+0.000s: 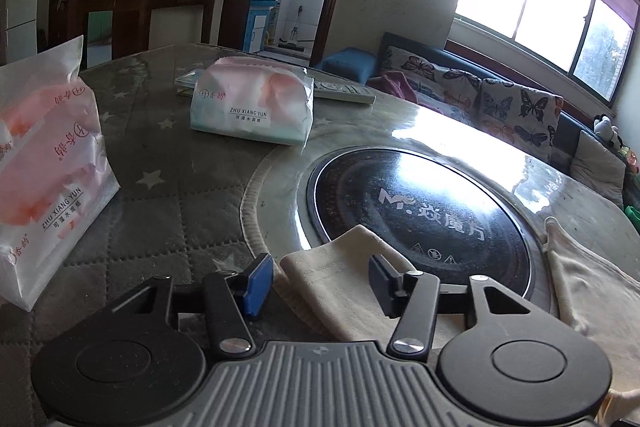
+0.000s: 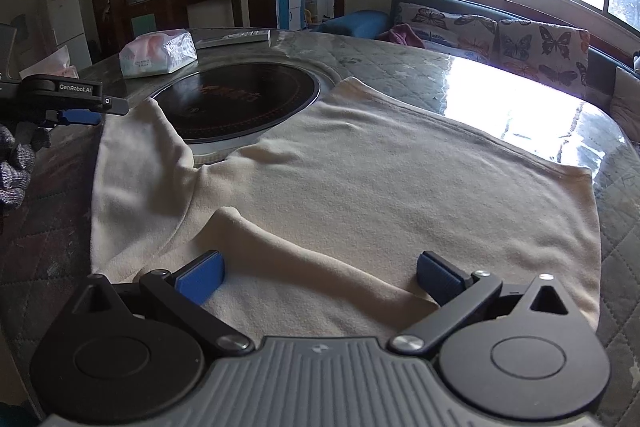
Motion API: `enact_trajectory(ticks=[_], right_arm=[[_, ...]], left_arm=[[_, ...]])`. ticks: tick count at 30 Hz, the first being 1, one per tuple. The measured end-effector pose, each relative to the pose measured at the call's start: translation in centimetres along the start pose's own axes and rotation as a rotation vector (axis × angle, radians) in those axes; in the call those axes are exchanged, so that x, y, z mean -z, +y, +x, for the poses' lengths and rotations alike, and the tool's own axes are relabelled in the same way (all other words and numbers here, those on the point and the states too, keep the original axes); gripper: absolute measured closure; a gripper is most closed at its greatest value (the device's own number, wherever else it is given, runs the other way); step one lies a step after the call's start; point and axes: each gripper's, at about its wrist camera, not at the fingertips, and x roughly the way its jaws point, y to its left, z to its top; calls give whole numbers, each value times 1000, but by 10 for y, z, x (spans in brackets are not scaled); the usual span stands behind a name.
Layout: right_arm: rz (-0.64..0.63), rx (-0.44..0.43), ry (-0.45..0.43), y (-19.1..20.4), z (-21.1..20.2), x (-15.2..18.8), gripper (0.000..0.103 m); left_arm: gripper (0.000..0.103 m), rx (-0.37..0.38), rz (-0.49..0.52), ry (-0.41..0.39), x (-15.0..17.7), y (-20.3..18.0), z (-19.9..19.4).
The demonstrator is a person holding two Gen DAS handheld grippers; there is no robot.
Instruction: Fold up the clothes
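A: What's on the counter (image 2: 400, 63)?
B: 1 cream shirt (image 2: 360, 187), 2 tissue packs (image 1: 252, 99) (image 1: 44, 171), 1 remote (image 1: 344, 91), 1 round black cooktop (image 1: 420, 211).
A: And grippers?
B: 2, left gripper (image 1: 318, 285) and right gripper (image 2: 320, 275).

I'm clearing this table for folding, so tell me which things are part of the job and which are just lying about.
Part of the job:
cream shirt
left gripper, at a sleeve
right gripper, jaws wide over the shirt

Lying about:
two tissue packs
remote control
inset cooktop
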Motion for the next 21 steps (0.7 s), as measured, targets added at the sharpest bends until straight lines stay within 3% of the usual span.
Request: enact_trajectory(ticks=[5,10,15,21], right_arm=[[-1,1,-2,1,0,0,0],[-4,1,-1,1,0,-1,0],[-13,-1,-14,3,-7,-4,8],[2,8,-71,0,-27,-6,9]], left_arm=[[64,-8,10,-2,-1,0,5],[94,2,-10,0,-3,4,5],[98,117,-21,-44,-12,-3,-17],[98,328,-15,-88,-26,-35,-60]])
